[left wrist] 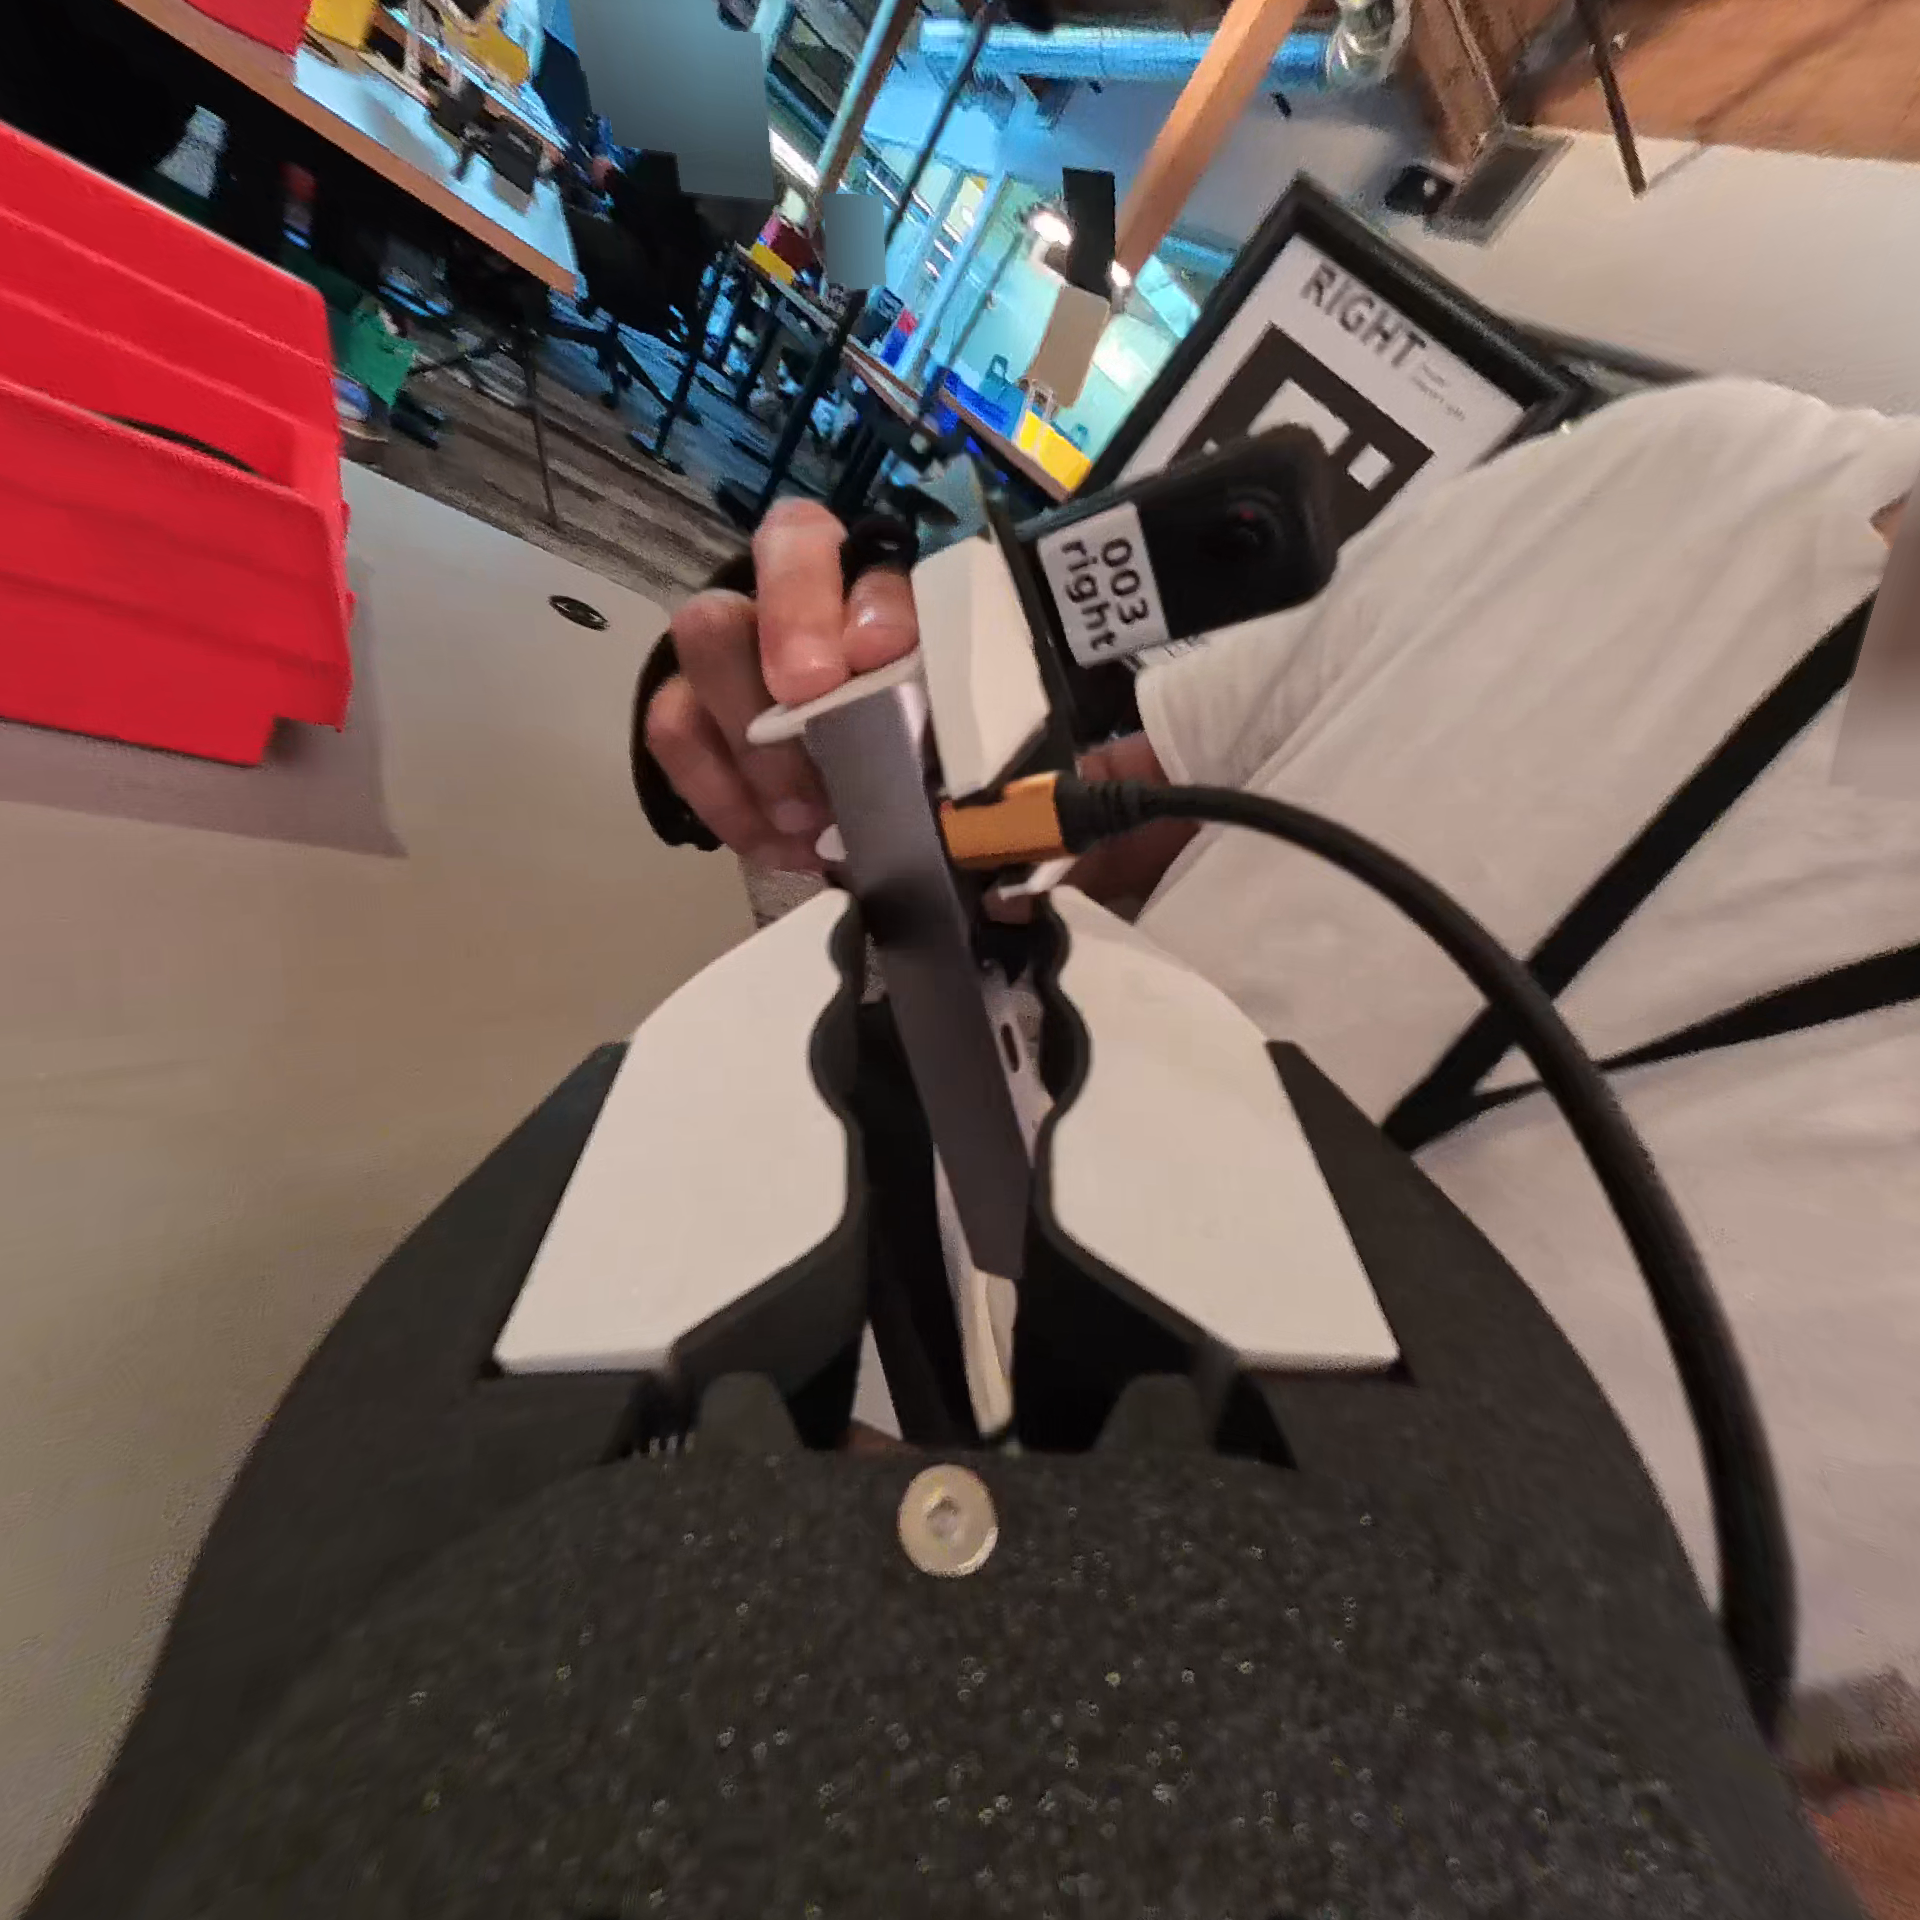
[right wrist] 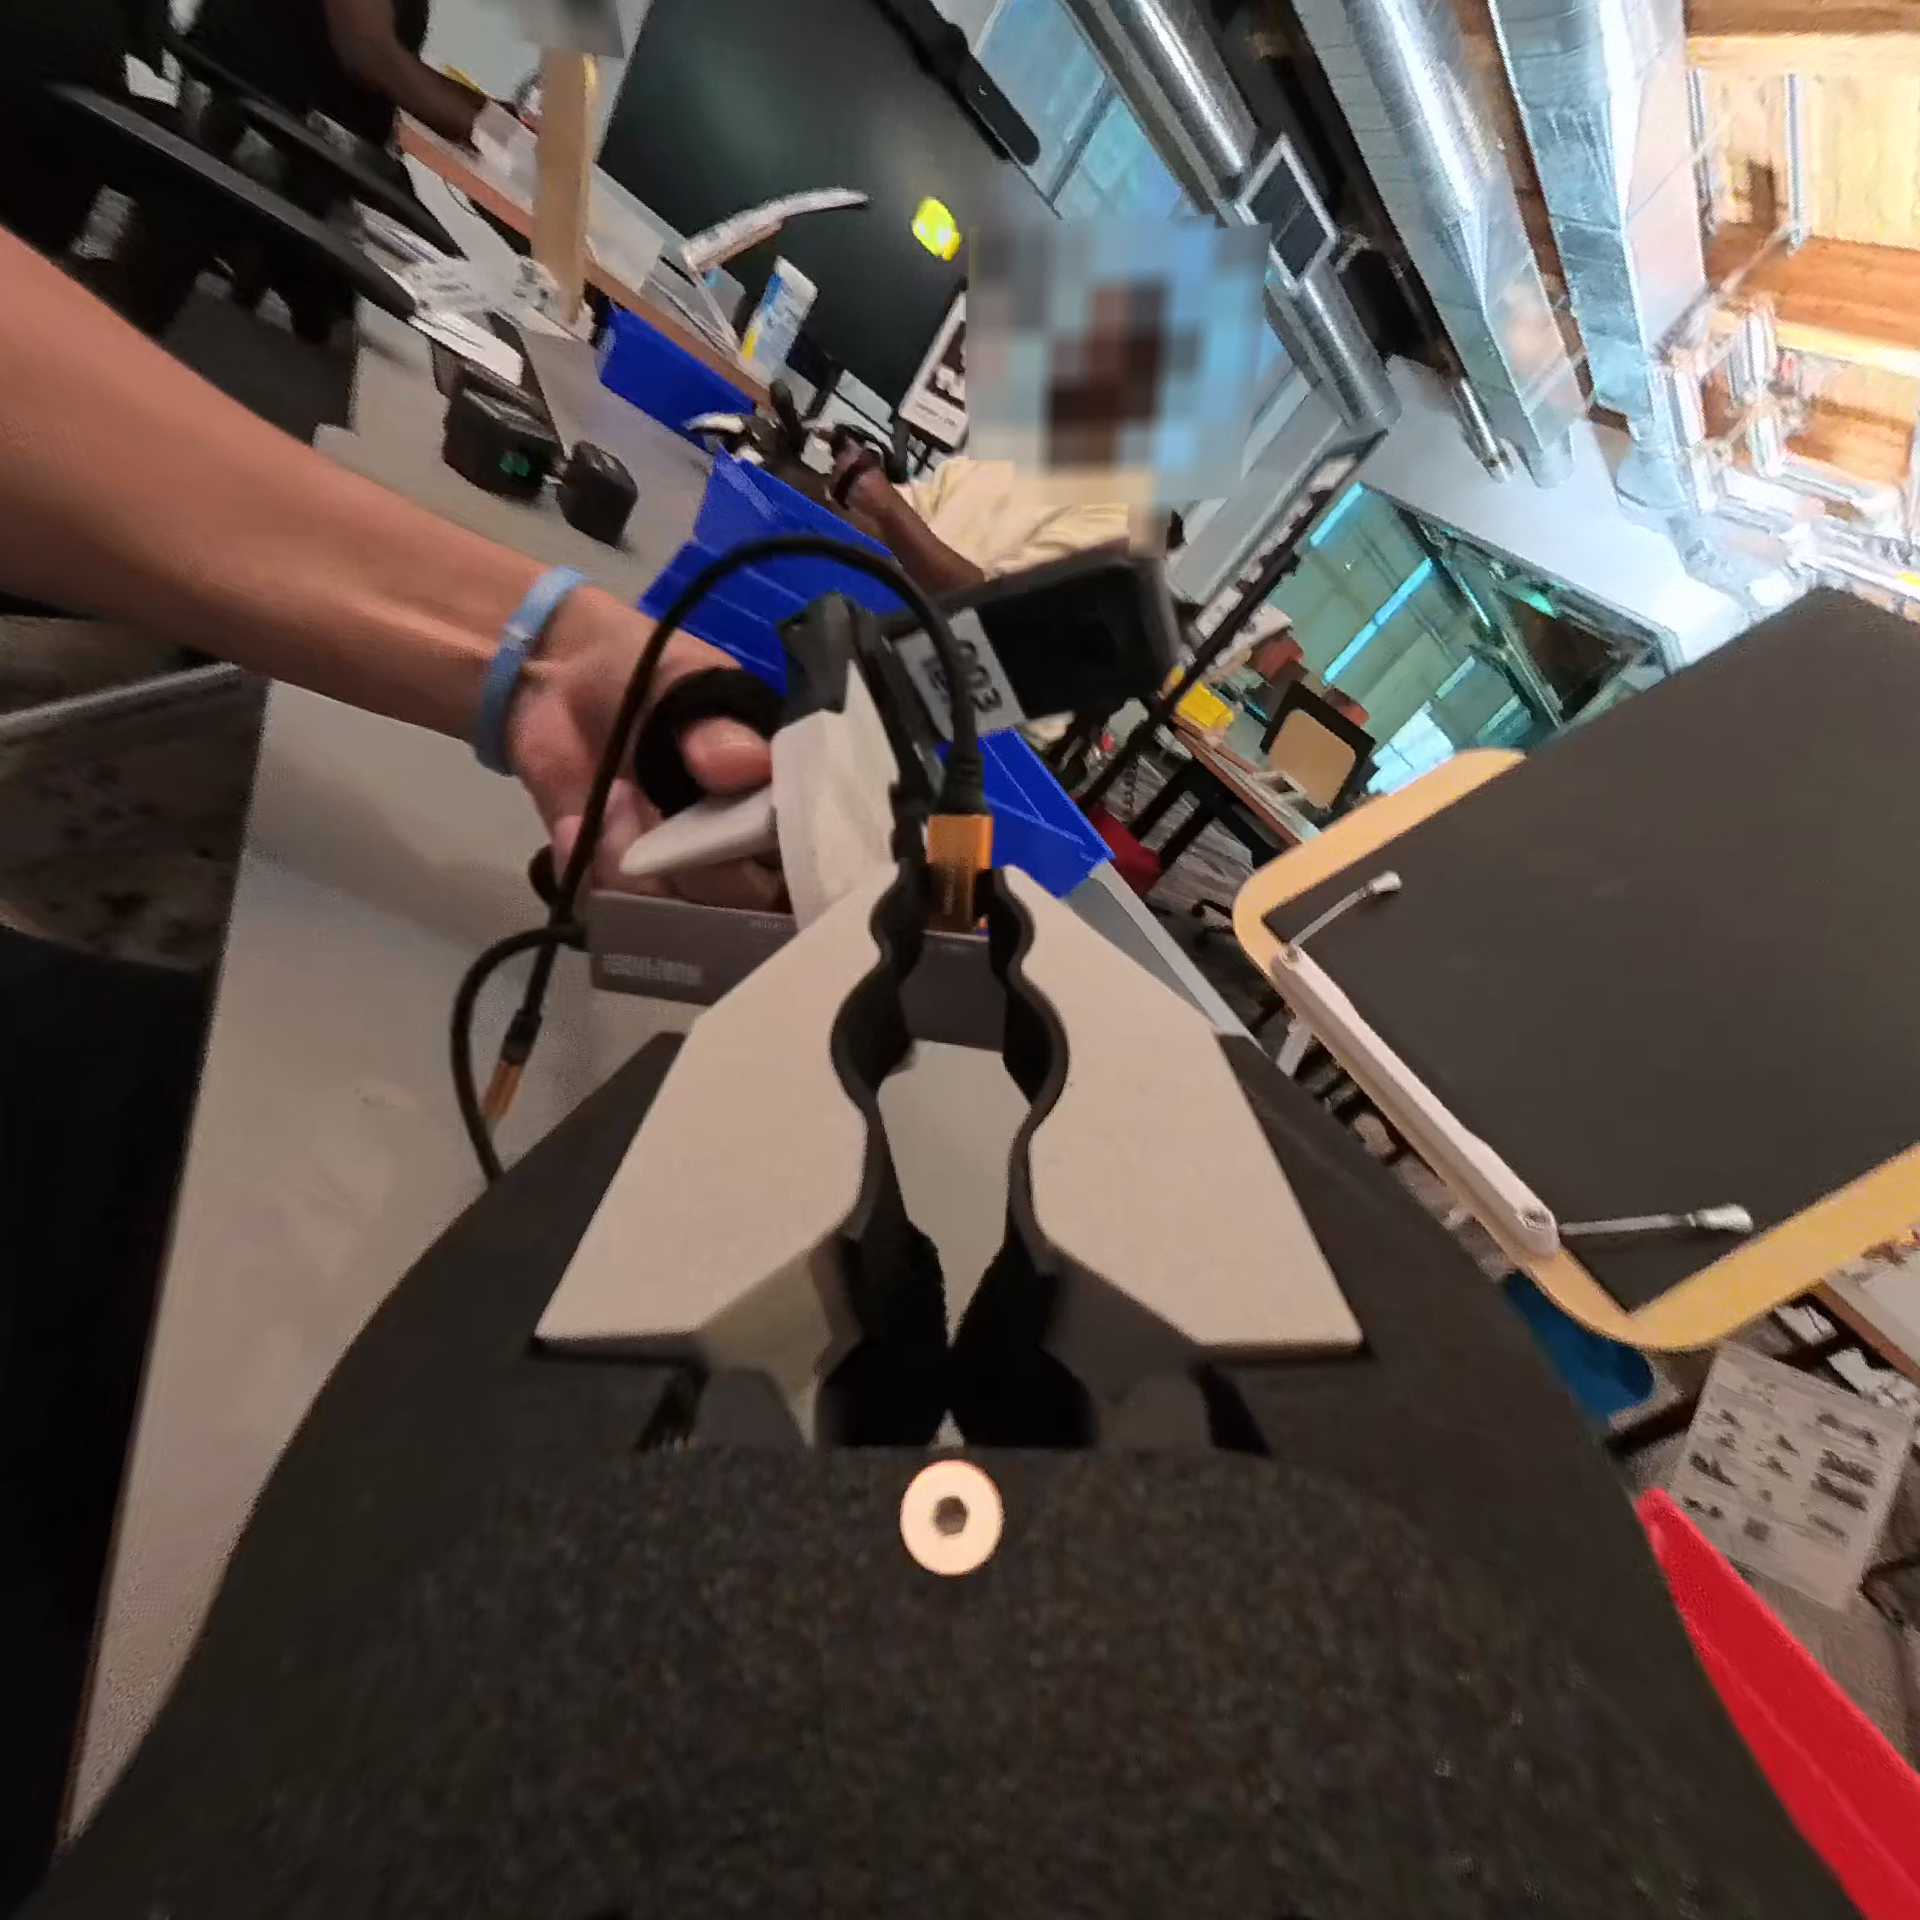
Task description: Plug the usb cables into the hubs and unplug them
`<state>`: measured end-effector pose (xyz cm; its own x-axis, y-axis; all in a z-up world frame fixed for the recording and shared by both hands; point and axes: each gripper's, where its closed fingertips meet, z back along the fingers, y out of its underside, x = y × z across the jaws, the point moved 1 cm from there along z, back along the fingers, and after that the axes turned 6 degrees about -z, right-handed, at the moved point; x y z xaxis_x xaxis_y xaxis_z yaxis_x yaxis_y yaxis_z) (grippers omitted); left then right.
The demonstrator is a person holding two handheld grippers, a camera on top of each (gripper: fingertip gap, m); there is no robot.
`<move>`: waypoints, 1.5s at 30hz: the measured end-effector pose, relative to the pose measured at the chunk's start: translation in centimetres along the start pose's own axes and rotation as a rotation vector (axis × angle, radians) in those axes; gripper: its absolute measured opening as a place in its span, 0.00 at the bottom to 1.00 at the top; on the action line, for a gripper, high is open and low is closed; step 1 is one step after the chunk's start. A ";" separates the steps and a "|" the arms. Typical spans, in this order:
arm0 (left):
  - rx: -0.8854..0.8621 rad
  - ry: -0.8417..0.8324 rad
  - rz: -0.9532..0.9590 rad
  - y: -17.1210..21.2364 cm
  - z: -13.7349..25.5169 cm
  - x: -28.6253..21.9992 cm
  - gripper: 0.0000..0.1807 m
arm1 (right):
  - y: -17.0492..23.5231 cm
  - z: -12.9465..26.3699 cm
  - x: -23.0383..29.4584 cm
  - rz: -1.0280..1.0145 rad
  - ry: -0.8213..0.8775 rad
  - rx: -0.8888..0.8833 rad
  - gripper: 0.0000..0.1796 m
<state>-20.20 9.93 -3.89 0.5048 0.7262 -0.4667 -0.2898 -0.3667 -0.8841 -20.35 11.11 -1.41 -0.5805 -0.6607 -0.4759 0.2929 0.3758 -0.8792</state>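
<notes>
My left gripper is clamped across a flat grey hub, which stands edge-on in the middle of the left wrist view. The pads close on its two broad faces. My right gripper pinches the orange connector of a black USB cable just above the centre of the right wrist view, its jaws drawn in on the orange shell. In the left wrist view that connector meets the hub's right-hand edge. I cannot tell whether it is fully seated or just at the port mouth.

The hub looks light and rigid, a slim metal-looking slab with smooth faces that I judge could slide or twist between the pads if I push off-axis. Holding it across the broad faces, close to the port end, seems the best way to resist that. The connector shell is short, hard and probably a little slick. I would grip it by the orange body, not the cable, and push or pull straight along the port's line, since a sideways load could strain the plug. The cable itself is limp but springy: it arcs down the right side of the left wrist view, and its weight will tug on the connector a little. A second orange-tipped end hangs at centre left of the right wrist view, above the pale worktop.
</notes>
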 end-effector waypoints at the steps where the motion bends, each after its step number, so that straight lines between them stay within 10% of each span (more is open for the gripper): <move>1: -0.017 -0.055 0.003 -0.1 0.2 0.8 0.13 | 0.5 0.0 -0.5 -0.009 0.023 0.023 0.06; 11: 0.095 -0.484 -0.123 1.2 1.7 4.2 0.12 | 3.5 -1.1 -0.8 -0.024 0.117 0.135 0.06; 23: -0.220 0.082 0.202 1.2 0.0 0.7 0.14 | 1.5 -0.1 0.2 -0.160 0.004 -0.053 0.05; 32: 0.068 -0.707 -0.156 2.0 3.5 7.3 0.12 | 7.5 -1.5 -1.6 -0.089 0.181 0.278 0.07; 45: 0.213 -0.978 -0.269 2.5 4.0 8.5 0.12 | 8.3 -1.6 -1.7 0.046 0.289 0.378 0.09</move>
<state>-19.87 17.53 -9.98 -0.2794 0.9586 0.0542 -0.4512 -0.0812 -0.8887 -18.18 16.43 -7.80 -0.7321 -0.4214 -0.5352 0.5478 0.1028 -0.8303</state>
